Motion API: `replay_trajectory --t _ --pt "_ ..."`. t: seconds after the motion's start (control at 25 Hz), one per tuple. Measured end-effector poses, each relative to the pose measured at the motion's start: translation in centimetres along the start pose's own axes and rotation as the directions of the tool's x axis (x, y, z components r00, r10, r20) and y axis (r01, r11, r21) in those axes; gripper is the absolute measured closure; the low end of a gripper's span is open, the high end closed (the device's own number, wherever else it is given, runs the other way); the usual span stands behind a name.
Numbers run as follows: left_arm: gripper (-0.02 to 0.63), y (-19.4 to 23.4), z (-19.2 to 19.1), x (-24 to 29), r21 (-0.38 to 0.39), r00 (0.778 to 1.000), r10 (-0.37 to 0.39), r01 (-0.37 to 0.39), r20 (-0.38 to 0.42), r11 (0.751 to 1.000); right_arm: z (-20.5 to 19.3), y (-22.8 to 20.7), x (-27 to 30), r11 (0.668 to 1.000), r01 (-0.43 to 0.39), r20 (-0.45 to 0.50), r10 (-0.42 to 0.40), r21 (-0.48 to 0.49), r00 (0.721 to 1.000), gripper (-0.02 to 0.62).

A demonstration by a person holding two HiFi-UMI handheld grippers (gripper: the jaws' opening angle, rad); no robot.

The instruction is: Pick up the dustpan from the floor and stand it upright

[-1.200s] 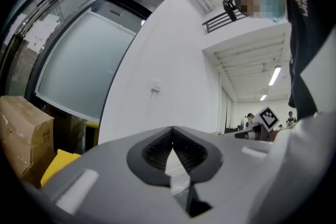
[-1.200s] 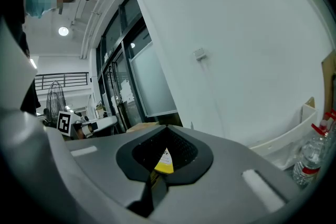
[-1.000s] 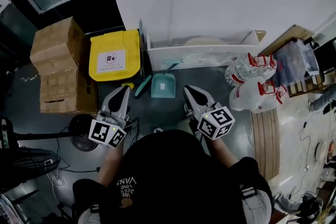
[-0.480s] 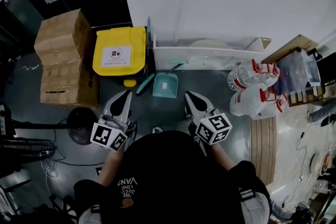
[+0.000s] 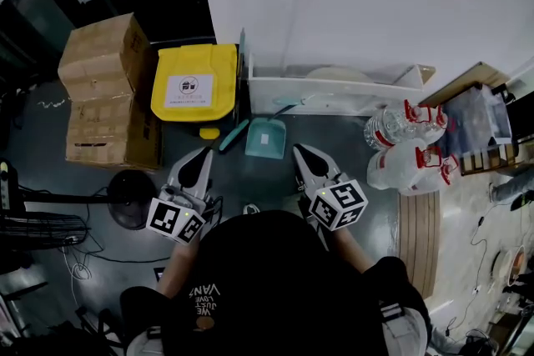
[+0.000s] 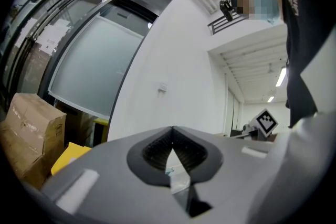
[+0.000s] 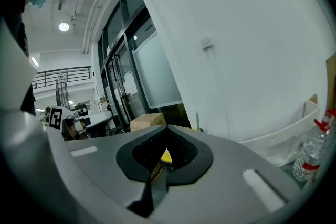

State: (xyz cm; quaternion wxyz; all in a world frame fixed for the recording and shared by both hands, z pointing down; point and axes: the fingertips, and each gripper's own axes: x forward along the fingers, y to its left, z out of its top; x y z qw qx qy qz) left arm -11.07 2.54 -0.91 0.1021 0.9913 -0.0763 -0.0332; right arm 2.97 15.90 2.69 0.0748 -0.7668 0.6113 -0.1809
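A teal dustpan (image 5: 264, 137) lies flat on the dark floor by the white wall, its handle (image 5: 234, 135) pointing left toward the yellow bin. My left gripper (image 5: 204, 154) hangs to the lower left of it, shut and empty. Lower right of the pan, my right gripper (image 5: 299, 151) is also shut with nothing in it. Both stand apart from the dustpan and point toward the wall. The left gripper view (image 6: 172, 128) shows closed jaws before the white wall. A sliver of yellow shows through the closed jaws in the right gripper view (image 7: 167, 128).
A yellow bin (image 5: 194, 82) and stacked cardboard boxes (image 5: 104, 87) stand at the left. A white tray (image 5: 334, 92) lies along the wall. Water bottles with red caps (image 5: 405, 142) sit at the right. A fan base (image 5: 132, 200) and cables are at lower left.
The head view has shifted, so the whole scene sits slightly lower and to the right. Both grippers stay shut and hold about the same spots relative to the dustpan.
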Motion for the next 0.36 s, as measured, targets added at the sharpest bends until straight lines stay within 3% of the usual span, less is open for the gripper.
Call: replay_trajectory --t 0.36 --pt "0.554 0.32 0.28 0.68 0.004 1.0 -0.013 0.013 0.003 1.0 -0.02 -0.02 0.08 1.0 0.004 0.002 -0.004 0.001 1.0 0.594"
